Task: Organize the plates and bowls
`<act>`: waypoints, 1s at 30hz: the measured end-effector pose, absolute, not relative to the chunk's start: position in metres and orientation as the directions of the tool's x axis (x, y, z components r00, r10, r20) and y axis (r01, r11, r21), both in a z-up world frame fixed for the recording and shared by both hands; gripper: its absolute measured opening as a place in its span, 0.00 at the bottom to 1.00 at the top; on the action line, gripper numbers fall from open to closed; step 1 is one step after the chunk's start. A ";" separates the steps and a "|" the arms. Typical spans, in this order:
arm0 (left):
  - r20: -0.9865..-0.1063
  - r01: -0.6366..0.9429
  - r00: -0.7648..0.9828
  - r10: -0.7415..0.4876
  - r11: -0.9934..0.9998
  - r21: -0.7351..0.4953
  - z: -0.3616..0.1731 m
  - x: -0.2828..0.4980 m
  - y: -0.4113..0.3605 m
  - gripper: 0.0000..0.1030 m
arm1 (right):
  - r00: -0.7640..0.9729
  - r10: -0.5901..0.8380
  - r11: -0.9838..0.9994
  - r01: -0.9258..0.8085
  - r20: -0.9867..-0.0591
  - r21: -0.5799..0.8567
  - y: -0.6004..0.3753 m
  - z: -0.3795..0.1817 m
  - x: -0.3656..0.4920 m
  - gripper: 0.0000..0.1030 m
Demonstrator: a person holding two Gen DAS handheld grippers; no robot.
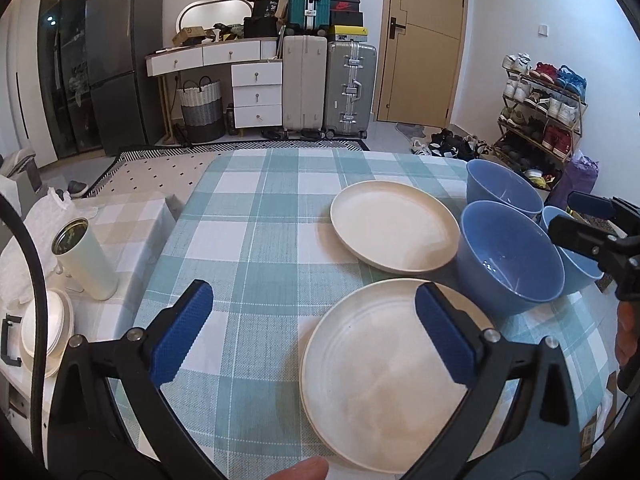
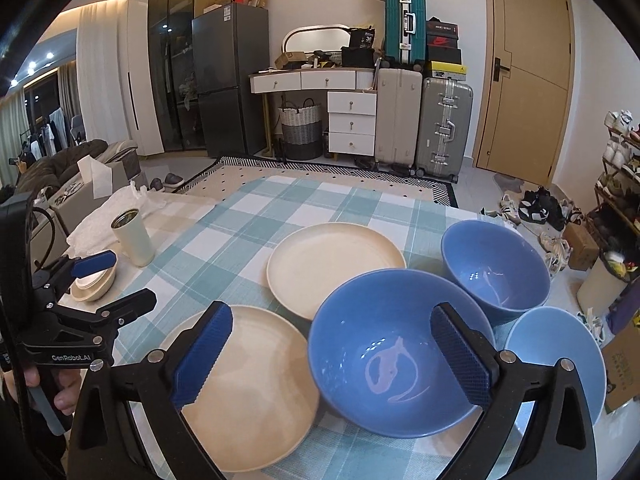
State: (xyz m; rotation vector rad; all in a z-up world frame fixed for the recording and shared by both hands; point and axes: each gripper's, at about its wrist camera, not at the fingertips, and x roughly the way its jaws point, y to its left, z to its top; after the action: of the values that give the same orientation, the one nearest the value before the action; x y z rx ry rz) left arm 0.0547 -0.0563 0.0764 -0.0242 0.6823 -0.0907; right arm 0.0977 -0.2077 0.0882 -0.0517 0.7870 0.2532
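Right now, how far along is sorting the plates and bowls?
Nothing looks stacked yet. Two round cream plates, near and far, lie separately on the checked tablecloth, and three blue bowls stand singly beside them. Both tongs, left and right, are open and empty. All stacking remains.

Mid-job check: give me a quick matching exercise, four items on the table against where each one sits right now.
Things:
1. near cream plate
2. far cream plate
3. big blue bowl
4. white tumbler

Places:
A. on the beige cloth at the left
B. under the open right gripper, nearest it
C. behind the near plate
D. front left on the checked cloth

Pairs: 1-D, 2-C, 3-B, 4-A
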 end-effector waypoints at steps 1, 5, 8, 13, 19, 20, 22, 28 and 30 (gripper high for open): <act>-0.632 0.075 0.769 -0.097 0.995 -0.062 0.076 0.059 -0.056 0.98 | 0.675 0.209 0.968 -0.246 -0.708 0.051 -0.209 0.089 0.101 0.98; -0.642 0.078 0.760 -0.100 0.995 -0.063 0.075 0.071 -0.059 0.98 | 0.665 0.217 0.967 -0.249 -0.715 0.062 -0.214 0.092 0.113 0.98; -0.651 0.075 0.753 -0.096 0.995 -0.060 0.074 0.082 -0.061 0.98 | 0.647 0.227 0.966 -0.244 -0.727 0.085 -0.219 0.092 0.125 0.98; -0.660 0.084 0.744 -0.101 0.995 -0.058 0.072 0.099 -0.066 0.98 | 0.634 0.230 0.967 -0.232 -0.738 0.102 -0.224 0.093 0.138 0.98; -0.670 0.094 0.734 -0.110 0.994 -0.060 0.070 0.117 -0.071 0.98 | 0.627 0.220 0.965 -0.249 -0.747 0.075 -0.223 0.104 0.158 0.98; -0.671 0.096 0.734 -0.108 0.994 -0.055 0.070 0.121 -0.072 0.98 | 0.625 0.221 0.964 -0.254 -0.749 0.073 -0.222 0.105 0.162 0.98; -0.674 0.094 0.731 -0.106 0.994 -0.055 0.069 0.127 -0.073 0.98 | 0.619 0.222 0.963 -0.261 -0.753 0.069 -0.221 0.106 0.170 0.98; -0.692 0.092 0.713 -0.109 0.994 -0.062 0.062 0.146 -0.076 0.98 | 0.589 0.219 0.963 -0.259 -0.778 0.075 -0.219 0.095 0.198 0.98; -0.700 0.090 0.705 -0.112 0.994 -0.068 0.058 0.152 -0.075 0.98 | 0.579 0.212 0.963 -0.260 -0.787 0.068 -0.217 0.092 0.206 0.98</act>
State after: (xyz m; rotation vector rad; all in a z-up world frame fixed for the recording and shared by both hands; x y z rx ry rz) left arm 0.1523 -0.0752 0.0584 -0.0290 0.7797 -0.1125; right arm 0.2064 -0.2174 0.0917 -0.0572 0.9123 0.2763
